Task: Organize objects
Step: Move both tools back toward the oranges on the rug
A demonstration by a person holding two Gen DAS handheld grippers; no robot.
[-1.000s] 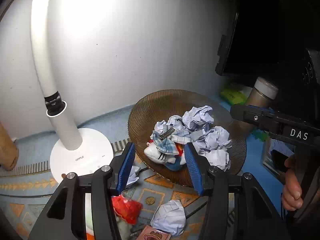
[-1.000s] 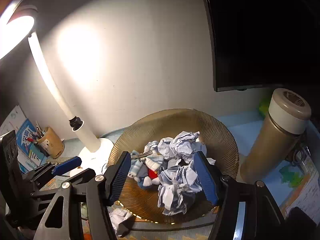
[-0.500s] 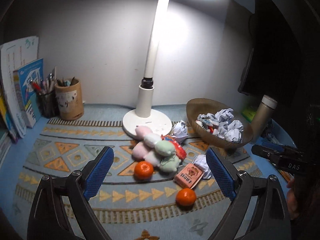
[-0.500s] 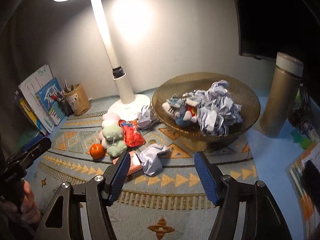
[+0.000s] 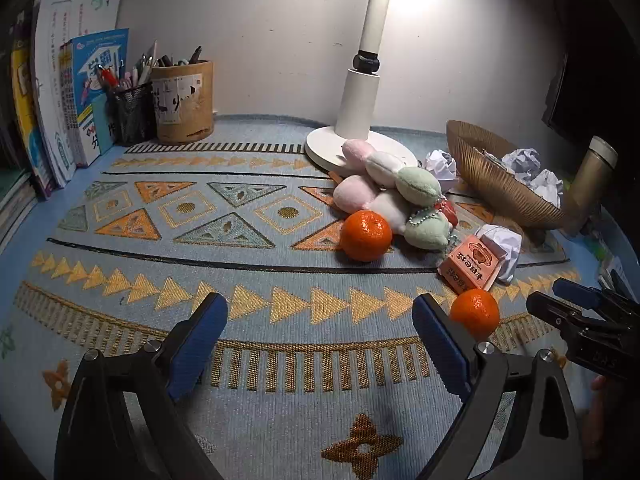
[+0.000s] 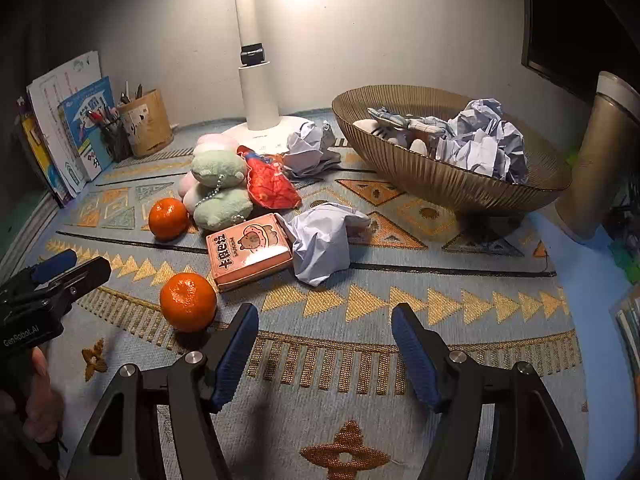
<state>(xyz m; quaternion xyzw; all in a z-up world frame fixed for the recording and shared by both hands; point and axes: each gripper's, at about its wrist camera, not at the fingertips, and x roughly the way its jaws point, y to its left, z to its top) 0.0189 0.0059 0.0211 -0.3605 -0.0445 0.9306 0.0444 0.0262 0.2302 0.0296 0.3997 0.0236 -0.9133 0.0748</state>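
On the worktop's patterned blue woven mat point(image 6: 400, 280), the left tongs point(image 5: 320, 340) stand wide apart and empty, a round orange mandarin point(image 5: 475, 317) just beside the right blue pad. Further right lie a pink cartoon-printed packet point(image 6: 250, 250) and a crumpled white paper ball point(image 6: 322, 246). The right tongs point(image 6: 324, 352) are opening with nothing between them, before a ribbed amber glass bowl point(image 6: 436, 176) of paper balls.

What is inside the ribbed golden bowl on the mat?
The bowl holds crumpled paper balls and a plaid-clothed soft toy, partly buried. Whatever lies beneath them is hidden by the paper and the bowl's near wall.
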